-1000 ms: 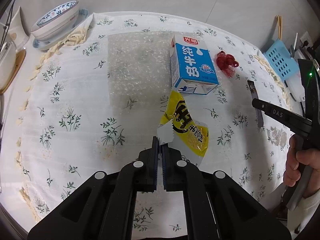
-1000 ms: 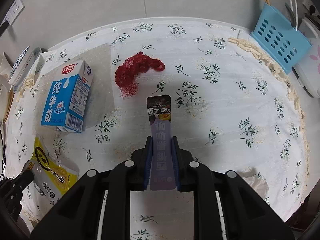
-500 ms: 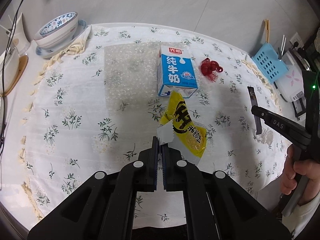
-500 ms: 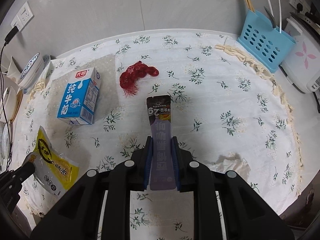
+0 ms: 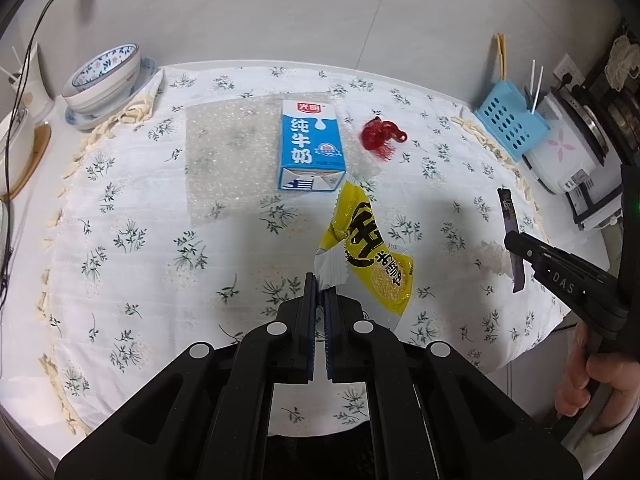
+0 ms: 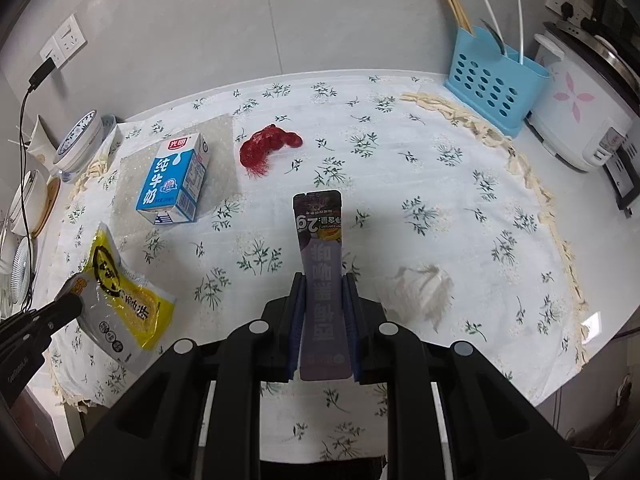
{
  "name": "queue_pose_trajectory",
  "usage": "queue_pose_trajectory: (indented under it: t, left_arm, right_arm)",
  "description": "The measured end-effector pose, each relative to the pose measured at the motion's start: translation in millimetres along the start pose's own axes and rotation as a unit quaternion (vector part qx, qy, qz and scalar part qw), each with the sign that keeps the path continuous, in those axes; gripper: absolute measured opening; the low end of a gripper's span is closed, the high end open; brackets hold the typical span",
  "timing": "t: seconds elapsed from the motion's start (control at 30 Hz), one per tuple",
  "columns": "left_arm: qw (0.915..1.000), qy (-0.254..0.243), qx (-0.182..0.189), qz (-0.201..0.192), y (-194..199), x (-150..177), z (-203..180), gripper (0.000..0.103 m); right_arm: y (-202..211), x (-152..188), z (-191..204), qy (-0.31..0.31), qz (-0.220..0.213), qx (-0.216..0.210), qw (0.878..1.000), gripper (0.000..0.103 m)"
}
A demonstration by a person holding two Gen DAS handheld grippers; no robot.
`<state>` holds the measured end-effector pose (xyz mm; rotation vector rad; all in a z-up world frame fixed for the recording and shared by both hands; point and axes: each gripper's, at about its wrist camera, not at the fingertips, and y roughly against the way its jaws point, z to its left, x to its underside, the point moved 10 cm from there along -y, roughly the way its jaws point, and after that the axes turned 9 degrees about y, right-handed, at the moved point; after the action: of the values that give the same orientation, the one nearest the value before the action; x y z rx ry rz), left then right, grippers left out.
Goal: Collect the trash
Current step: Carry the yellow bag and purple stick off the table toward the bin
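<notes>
Trash: yellow bag (image 5: 374, 256) pinched at corner by left gripper (image 5: 320, 292), hanging above table (image 5: 132, 264); purple sachet (image 6: 322, 264) clamped in right gripper (image 6: 322, 300). Step: carry-off. Next: needs bin, none in view. Milk carton (image 5: 310, 148), red net (image 5: 380, 136) left on table.

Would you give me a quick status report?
Left gripper shut on yellow wrapper. Right gripper shut on purple sachet. Milk carton, red netting on table.

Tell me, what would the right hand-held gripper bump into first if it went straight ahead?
Probably the red mesh bundle. The right hand-held gripper, shut on the purple sachet, points roughly toward it, with only tablecloth between. Depth is hard to judge.
</notes>
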<state>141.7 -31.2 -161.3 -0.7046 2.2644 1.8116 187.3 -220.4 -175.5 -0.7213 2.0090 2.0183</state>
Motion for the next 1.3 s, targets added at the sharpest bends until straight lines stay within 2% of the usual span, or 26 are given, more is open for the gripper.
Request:
queue_pose_trajectory:
  t: [0.63,1.07,1.3]
  left_arm:
    - [0.9996,-0.022,0.019,-0.001,23,46,-39,0.002]
    - [0.9998,-0.017,0.011,-0.009,42,83,-43,0.002]
    - [0.9999,-0.014,0.007,-0.008,54,115,-41,0.002]
  right_arm:
    - [49,51,-26,-0.012,-0.017,0.003,1.0,0.017]
    - [75,84,-22,0.007,-0.027,-0.008,1.0,0.017]
    - [89,104,-14,0.025,-0.032,-0.017,0.999,0.017]
